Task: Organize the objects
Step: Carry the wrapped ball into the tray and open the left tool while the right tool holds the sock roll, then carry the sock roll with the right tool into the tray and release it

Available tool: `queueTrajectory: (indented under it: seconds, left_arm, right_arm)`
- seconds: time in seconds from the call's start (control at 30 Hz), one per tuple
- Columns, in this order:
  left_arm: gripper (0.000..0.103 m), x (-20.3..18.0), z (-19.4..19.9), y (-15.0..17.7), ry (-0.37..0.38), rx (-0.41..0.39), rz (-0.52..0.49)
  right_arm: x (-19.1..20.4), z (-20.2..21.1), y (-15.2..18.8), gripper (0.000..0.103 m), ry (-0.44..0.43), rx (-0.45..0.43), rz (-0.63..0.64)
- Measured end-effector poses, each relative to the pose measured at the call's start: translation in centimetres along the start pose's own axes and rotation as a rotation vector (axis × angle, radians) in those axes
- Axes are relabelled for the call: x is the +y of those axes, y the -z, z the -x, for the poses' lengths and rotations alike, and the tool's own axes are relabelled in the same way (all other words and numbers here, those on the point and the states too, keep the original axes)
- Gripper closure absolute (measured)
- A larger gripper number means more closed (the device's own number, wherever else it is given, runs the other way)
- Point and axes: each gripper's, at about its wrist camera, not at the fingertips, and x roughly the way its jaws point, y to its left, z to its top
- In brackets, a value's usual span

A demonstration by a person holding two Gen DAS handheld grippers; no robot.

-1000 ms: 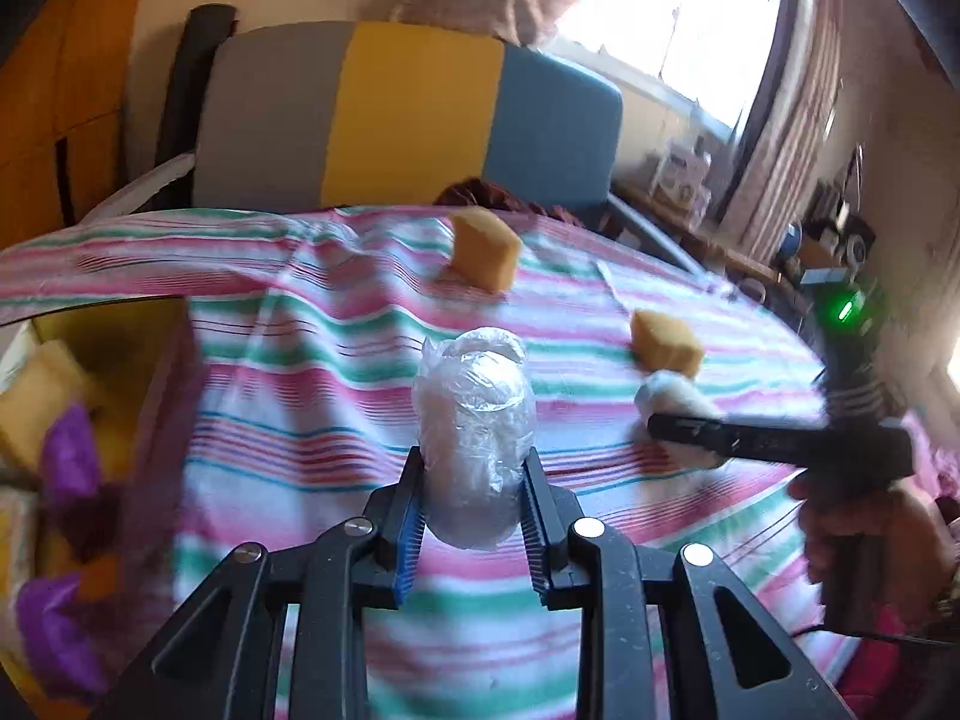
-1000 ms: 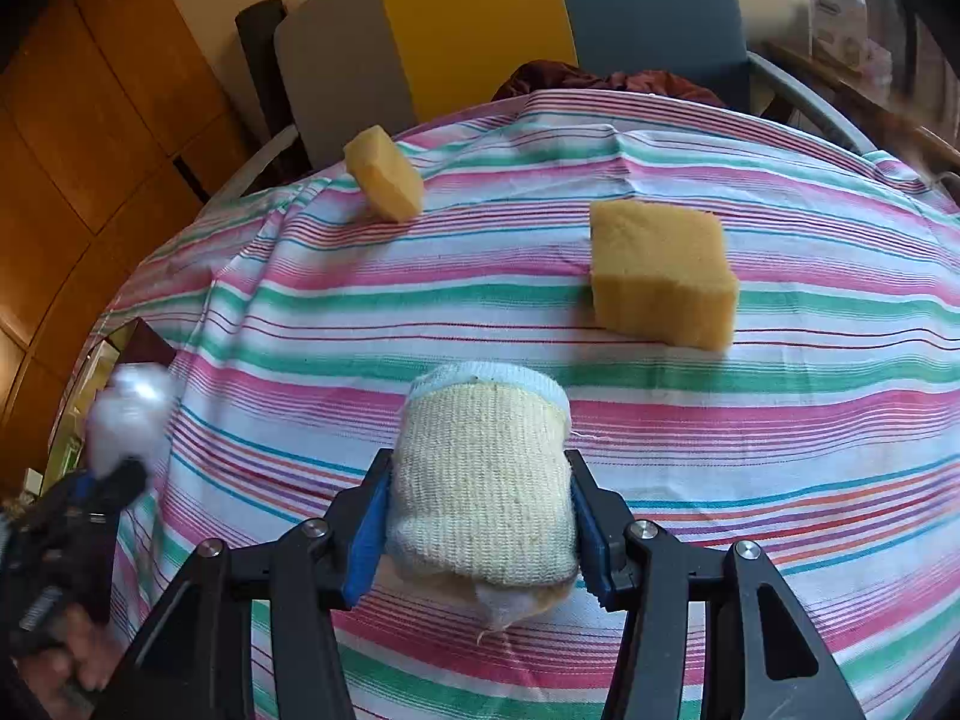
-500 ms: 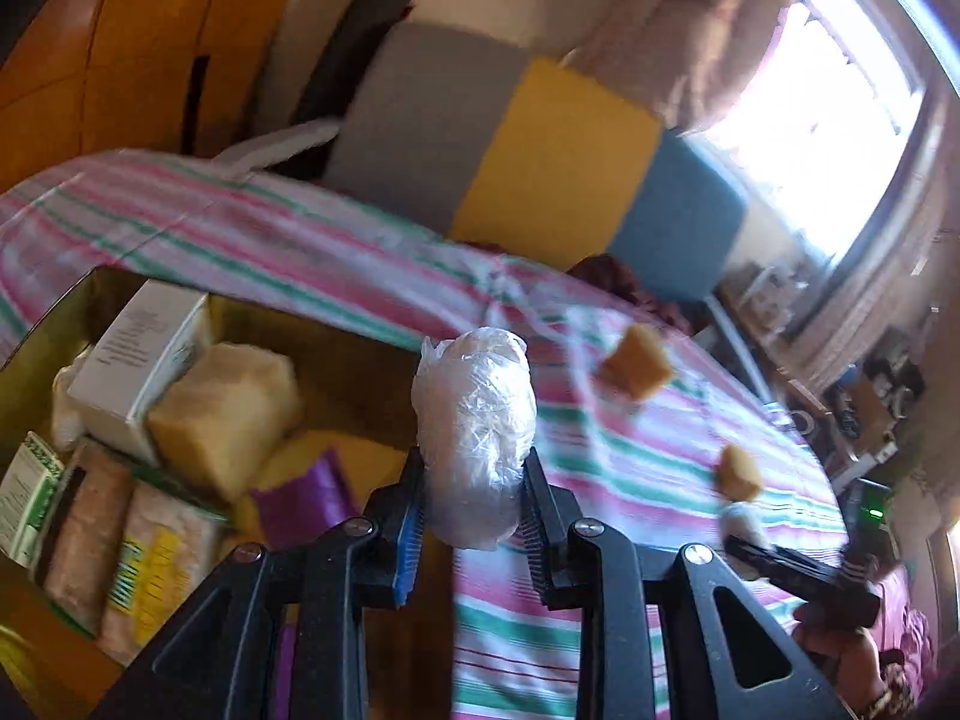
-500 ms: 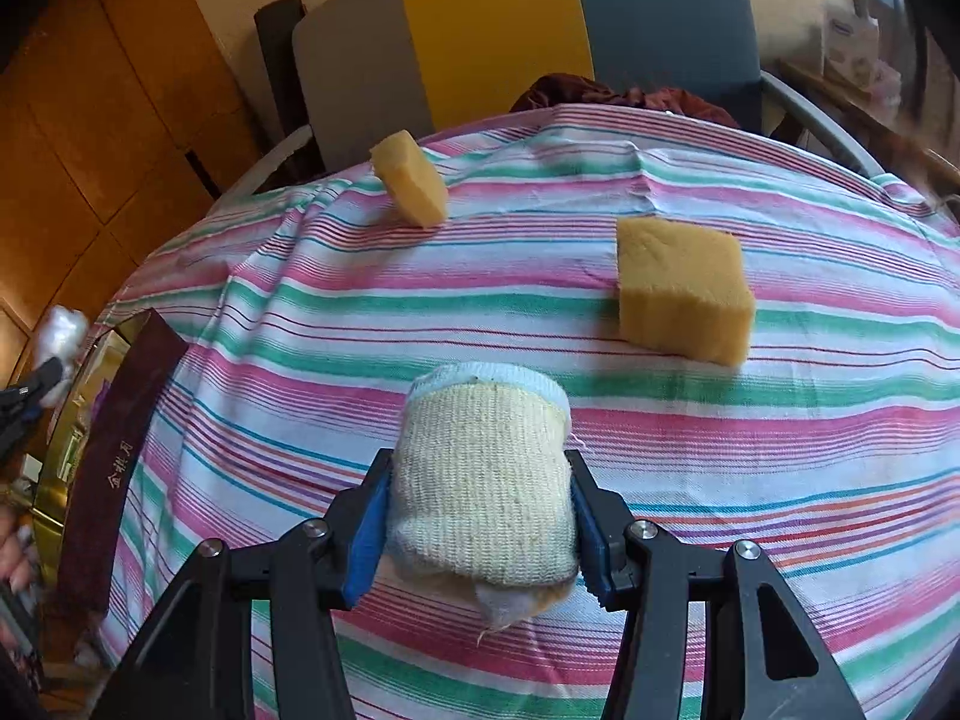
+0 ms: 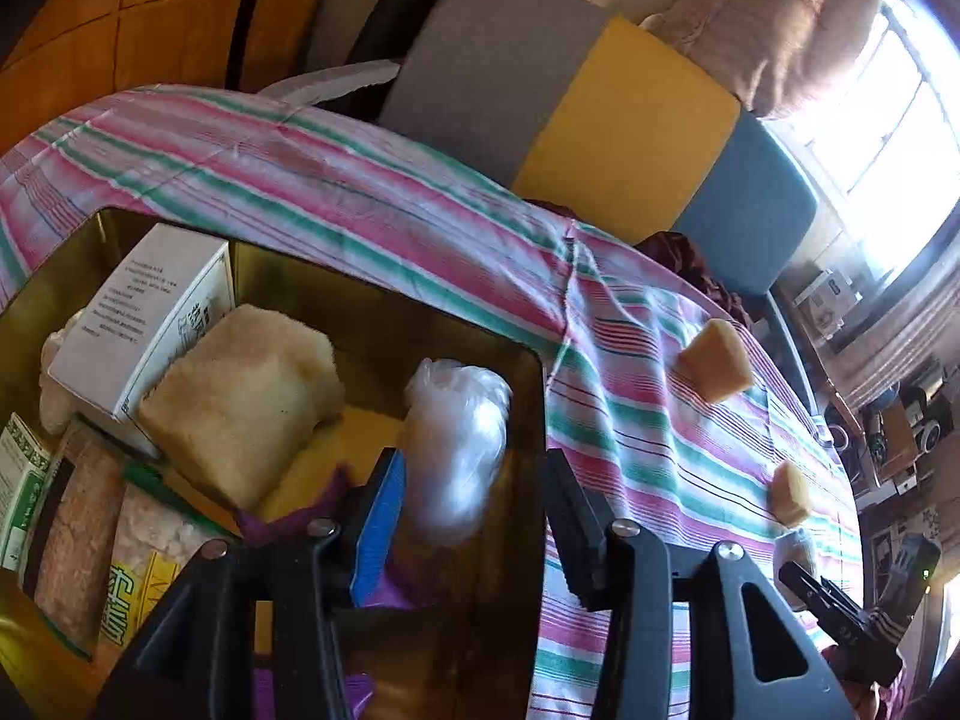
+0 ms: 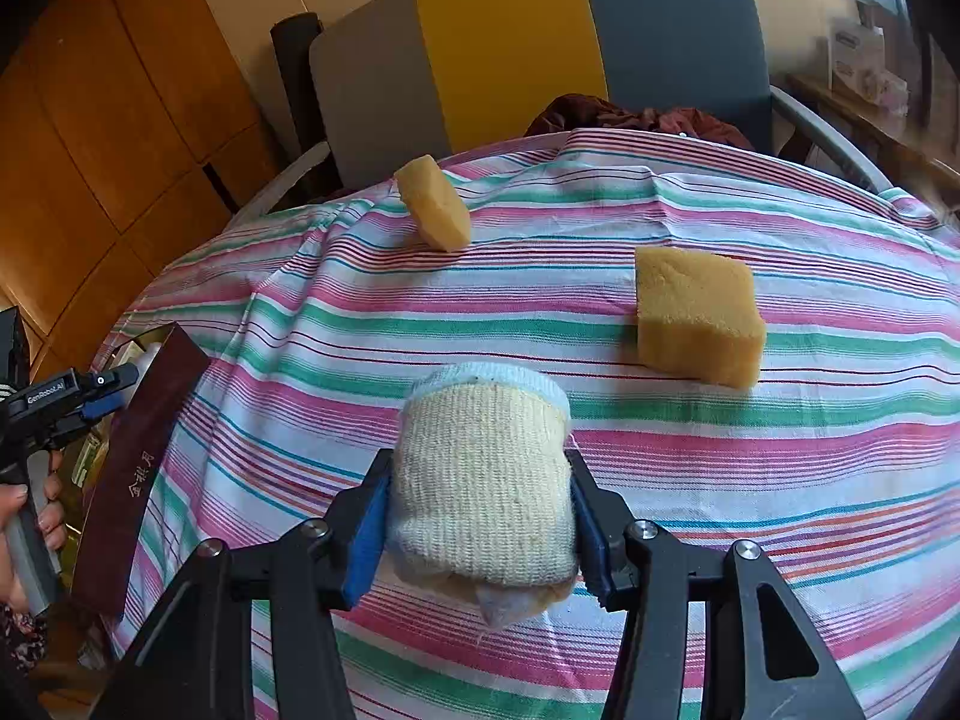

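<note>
My left gripper (image 5: pixel 474 504) is open above the gold box (image 5: pixel 384 312). A clear plastic-wrapped bundle (image 5: pixel 459 444) sits loose between its spread jaws, blurred, over the box's right end. The box holds a pale sponge (image 5: pixel 240 402), a white carton (image 5: pixel 144 324), snack packets (image 5: pixel 78 528) and purple wrappers (image 5: pixel 288 522). My right gripper (image 6: pixel 477 522) is shut on a rolled cream sock (image 6: pixel 480 474) above the striped cloth. Two yellow sponges (image 6: pixel 435 204) (image 6: pixel 696 315) lie on the cloth beyond it.
The striped tablecloth (image 6: pixel 600 432) covers the round table. The box's dark red lid (image 6: pixel 138 468) leans at its edge, left in the right wrist view, beside the left gripper (image 6: pixel 90 396). A grey, yellow and blue chair (image 6: pixel 510 42) stands behind the table.
My left gripper carried the plastic bundle left over the gold box, then opened its jaws and let go of it. My right gripper stayed shut on the sock, drifting slightly.
</note>
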Motion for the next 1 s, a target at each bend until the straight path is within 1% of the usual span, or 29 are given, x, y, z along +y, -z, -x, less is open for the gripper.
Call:
queueTrajectory:
  seconds: [0.2, 0.3, 0.43, 0.6, 0.73, 0.83, 0.9, 1.0]
  left_arm:
    - [0.056, 0.0, 1.7, 0.8, 0.006, -0.041, -0.035]
    - [0.056, 0.2, 3.2, 1.6, 0.001, -0.067, -0.056]
    - [0.056, 0.8, 5.0, 2.2, 0.01, -0.086, -0.088]
    - [0.056, 2.2, 7.5, 2.5, 0.02, -0.118, -0.107]
    - [0.056, 3.5, 9.1, 2.8, -0.014, -0.141, -0.145]
    - [0.056, 4.9, 10.1, 3.1, -0.015, -0.156, -0.134]
    - [0.056, 5.9, 10.5, 3.3, -0.022, -0.166, -0.117]
    - [0.056, 7.2, 10.7, 3.5, -0.025, -0.156, -0.098]
  right_arm:
    - [0.3, -0.1, 0.1, 0.049, 0.005, -0.003, 0.012]
    - [0.6, 0.2, 0.1, 0.049, 0.002, -0.025, 0.024]
    - [1.3, 0.7, 0.0, 0.049, 0.006, -0.053, 0.064]
    - [3.1, 1.1, 0.0, 0.049, 0.023, -0.059, 0.141]
    - [5.7, 1.6, -0.2, 0.049, -0.011, -0.046, 0.193]
    - [8.9, 1.8, -0.3, 0.049, -0.058, -0.03, 0.223]
    - [11.4, 1.9, -0.3, 0.049, -0.103, -0.026, 0.242]
    - [16.0, 1.7, 0.1, 0.049, -0.163, -0.016, 0.291]
